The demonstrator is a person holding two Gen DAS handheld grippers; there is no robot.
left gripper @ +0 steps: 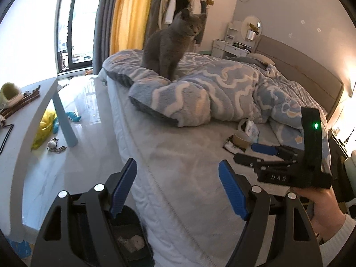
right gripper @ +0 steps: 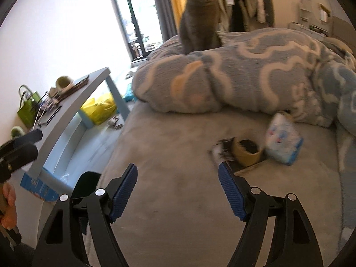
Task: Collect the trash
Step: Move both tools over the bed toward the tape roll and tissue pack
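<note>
On the grey bed sheet (right gripper: 178, 155) lie a brown tape roll (right gripper: 247, 153), a crumpled printed wrapper (right gripper: 220, 151) to its left and a white-and-blue tissue pack (right gripper: 282, 138) to its right. They also show in the left wrist view: the tape roll (left gripper: 241, 139), the wrapper (left gripper: 231, 148), the pack (left gripper: 251, 129). My right gripper (right gripper: 178, 191) is open and empty, short of the roll; it also shows in the left wrist view (left gripper: 253, 153). My left gripper (left gripper: 178, 187) is open and empty over the bed's edge. A black bin (left gripper: 126, 233) with crumpled paper (left gripper: 131, 242) sits below it.
A grey cat (left gripper: 171, 44) sits on the blue patterned blanket (left gripper: 222, 84). A grey side table (left gripper: 33, 115) with clutter stands left of the bed. A yellow bag (left gripper: 44, 129) and toys lie on the floor. A dresser (left gripper: 233, 46) stands at the back.
</note>
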